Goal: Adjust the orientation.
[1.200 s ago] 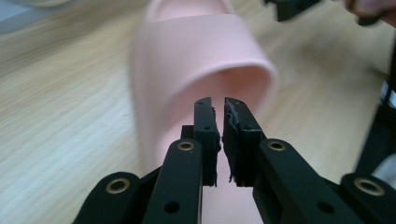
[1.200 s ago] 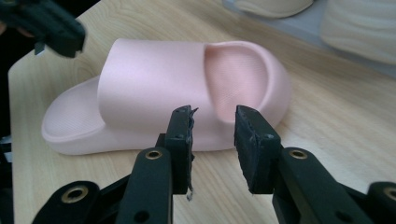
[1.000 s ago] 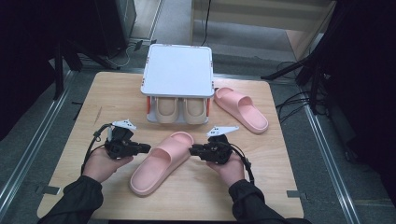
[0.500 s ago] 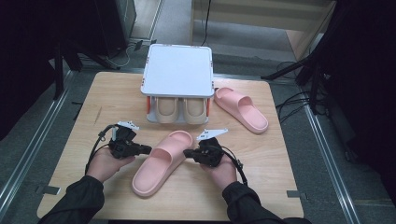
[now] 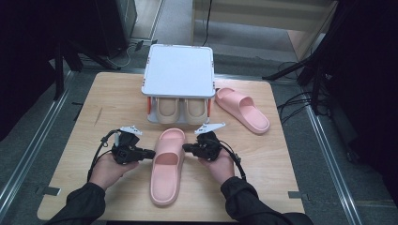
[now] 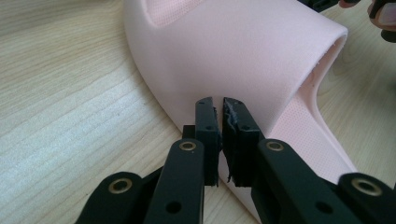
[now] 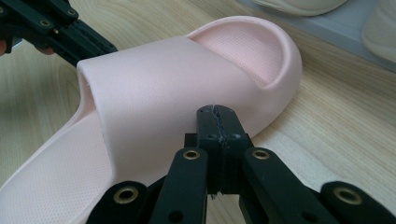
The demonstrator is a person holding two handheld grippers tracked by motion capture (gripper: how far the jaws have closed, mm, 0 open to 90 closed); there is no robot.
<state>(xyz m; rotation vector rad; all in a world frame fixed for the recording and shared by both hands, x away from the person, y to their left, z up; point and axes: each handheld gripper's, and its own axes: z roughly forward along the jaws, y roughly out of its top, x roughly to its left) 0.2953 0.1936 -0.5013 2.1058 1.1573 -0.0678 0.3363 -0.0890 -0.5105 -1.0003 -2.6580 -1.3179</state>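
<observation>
1. Since the earlier frames, the near slipper [image 5: 166, 165] has swung from a slant to lie nearly straight, toe toward the rack [image 5: 178, 70], and both hands have shifted with it.

2. Left side: left gripper [image 5: 149, 153] lies level in the person's hand, tips against the slipper's left flank by the strap. In the left gripper view its jaws stand almost together, a thin slit between the pads [image 6: 206, 122], nothing held; the tips only press on the strap's outer wall [image 6: 243, 51]. They have just eased apart a shade, with nothing between them.

3. Middle: the slipper lies flat on the table [image 5: 84, 117], squeezed between the two tool tips, toe just short of the rack. Two beige shoes [image 5: 180, 108] already fill the rack's lower shelf.

4. Right side: right gripper [image 5: 186, 148] touches the slipper's right flank. In the right gripper view its jaws are fully closed, pads meeting, empty, nosed against the strap [image 7: 154, 88].

5. Far right: a second pink slipper [image 5: 242, 109] lies apart, angled beside the rack.

6. Risk, as judged: this is a pinch between two closed tips, not a grasp. Uneven pressure could twist the soft foam or let it pop out sideways; a lift could drop it. Pushing forward could butt the toe against the rack and shift it.
</observation>
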